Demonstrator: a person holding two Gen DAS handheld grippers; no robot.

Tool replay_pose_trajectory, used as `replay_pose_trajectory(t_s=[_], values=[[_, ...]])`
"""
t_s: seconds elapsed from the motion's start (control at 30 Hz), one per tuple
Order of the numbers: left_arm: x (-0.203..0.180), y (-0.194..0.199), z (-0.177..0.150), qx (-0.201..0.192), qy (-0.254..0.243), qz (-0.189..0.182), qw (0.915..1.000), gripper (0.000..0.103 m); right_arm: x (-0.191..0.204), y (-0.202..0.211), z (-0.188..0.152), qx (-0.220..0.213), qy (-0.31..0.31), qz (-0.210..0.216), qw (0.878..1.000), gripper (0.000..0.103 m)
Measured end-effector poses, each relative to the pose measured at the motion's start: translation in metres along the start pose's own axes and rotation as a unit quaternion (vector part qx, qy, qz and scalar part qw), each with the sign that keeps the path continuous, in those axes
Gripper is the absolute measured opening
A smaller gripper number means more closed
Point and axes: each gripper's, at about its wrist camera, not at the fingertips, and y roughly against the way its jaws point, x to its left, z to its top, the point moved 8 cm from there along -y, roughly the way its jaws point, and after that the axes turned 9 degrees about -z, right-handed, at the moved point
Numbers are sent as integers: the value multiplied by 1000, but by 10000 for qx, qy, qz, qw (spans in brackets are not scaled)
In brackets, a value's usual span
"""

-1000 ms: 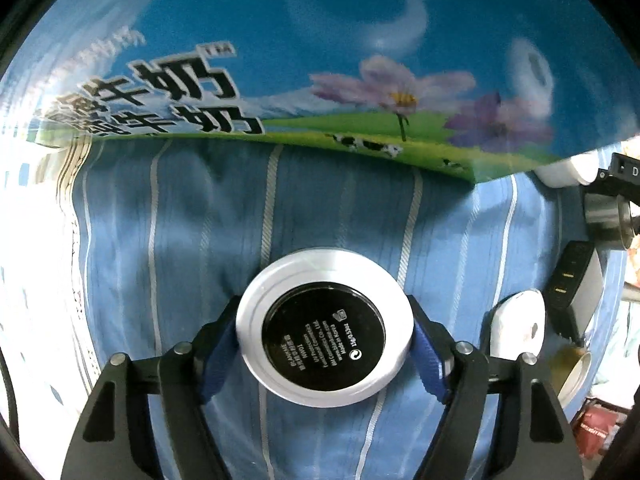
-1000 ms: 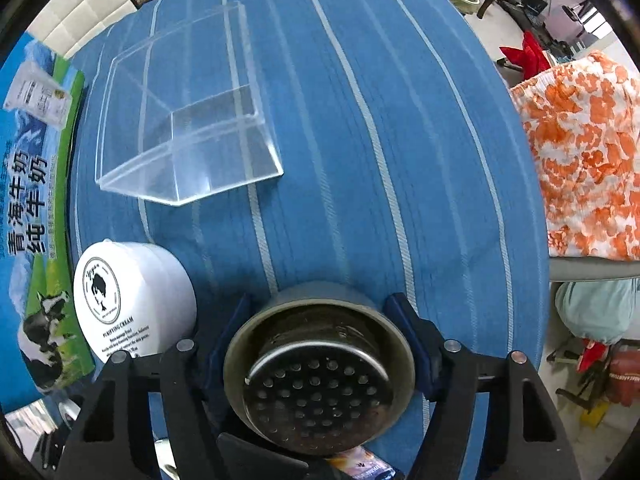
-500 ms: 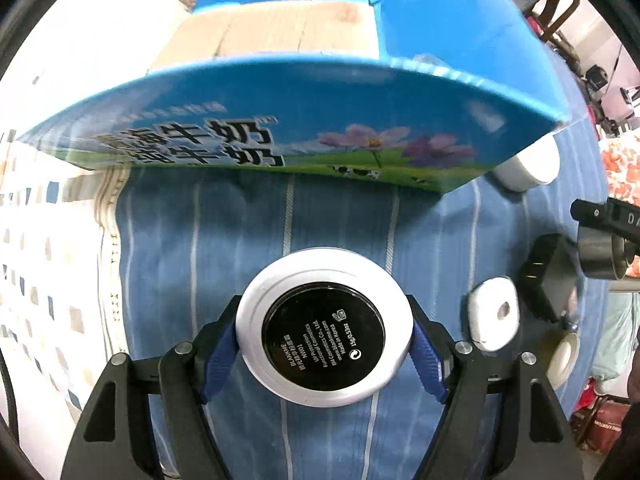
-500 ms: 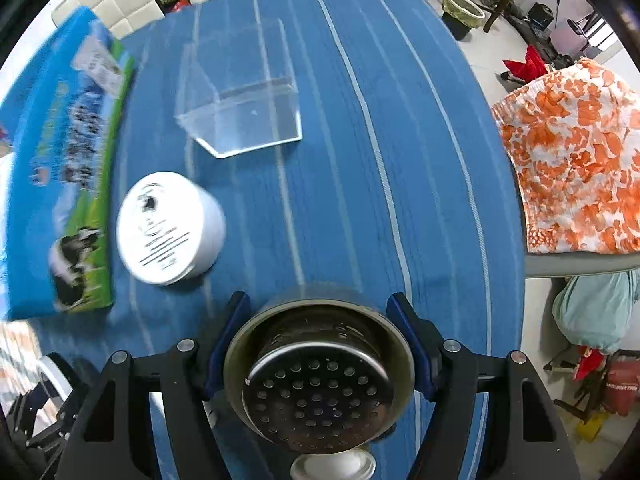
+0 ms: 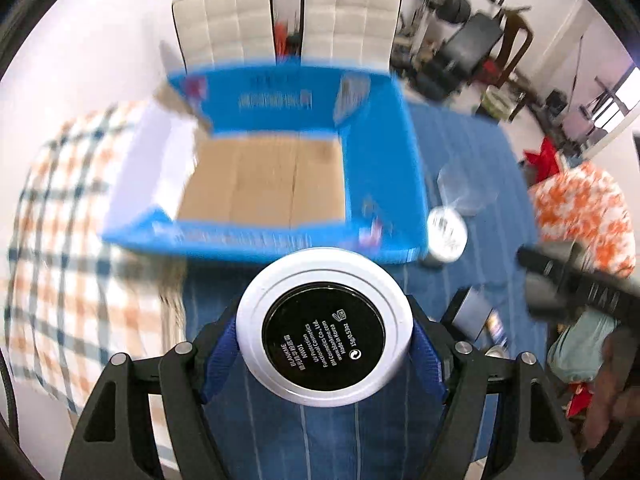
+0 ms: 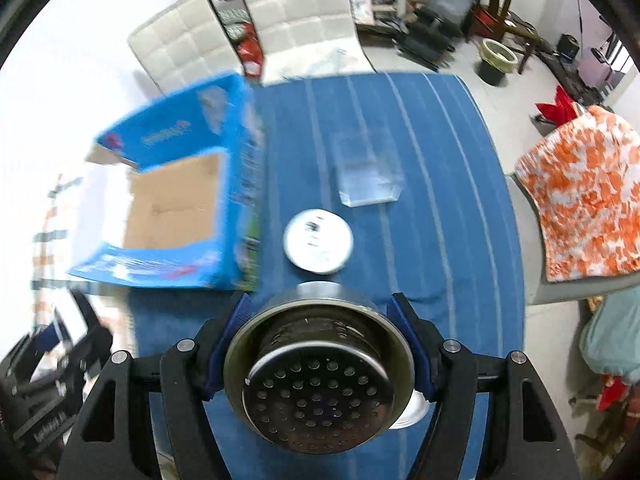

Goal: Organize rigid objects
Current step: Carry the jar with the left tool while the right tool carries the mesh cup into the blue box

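My left gripper (image 5: 324,330) is shut on a round white compact with a black label (image 5: 324,328), held high above the blue striped table. The open blue cardboard box (image 5: 260,178) lies ahead of it, its brown floor bare. My right gripper (image 6: 318,364) is shut on a perforated steel sink strainer (image 6: 318,380), also held high. The box shows at the left in the right wrist view (image 6: 172,204). A white cream jar (image 6: 318,246) stands on the table beside the box, also in the left wrist view (image 5: 446,234).
A clear plastic box (image 6: 366,178) lies beyond the jar. A dark charger (image 5: 472,312) and small items lie at the right of the table. Two white chairs (image 6: 296,24) stand behind the table. An orange floral cushion (image 6: 580,200) is at the right.
Both grippers have risen far above the table with their objects. The box, first seen from the side up close, now shows from above with its open top.
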Motion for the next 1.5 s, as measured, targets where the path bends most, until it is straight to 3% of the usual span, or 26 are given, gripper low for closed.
replay_pose_trajectory(t_s=[0.13, 0.27, 0.4, 0.53, 0.7, 0.87, 1.03, 1.33, 1.4, 1.5], values=[[12, 25, 44, -263, -151, -208, 9993, 74, 43, 24, 22, -206, -100, 221, 9995, 72], [38, 27, 94, -397, -260, -346, 9983, 74, 78, 20, 52, -236, -235, 356, 9988, 72], [67, 0, 132, -201, -319, -452, 9983, 74, 115, -15, 85, -191, -176, 280, 9993, 72], [96, -41, 151, 132, -65, -659, 9977, 74, 142, -71, 111, 52, -128, 189, 9997, 72], [130, -106, 154, 631, 392, -882, 9933, 74, 162, -145, 129, 428, -80, 85, 9990, 72], [150, -148, 154, 927, 873, -1141, 9853, 74, 173, -180, 141, 464, 13, -53, 9989, 73], [156, -161, 153, 985, 939, -1125, 9843, 74, 180, -202, 147, 558, -5, -153, 9983, 73], [162, -162, 146, 1183, 1116, -1116, 9804, 74, 191, -225, 145, 1102, 231, -204, 9934, 73], [163, -163, 147, 1205, 1155, -1119, 9796, 74, 192, -221, 145, 1084, 263, -169, 9936, 78], [166, -159, 149, 1182, 1236, -1192, 9780, 74, 195, -210, 149, 915, 418, -165, 9948, 96]])
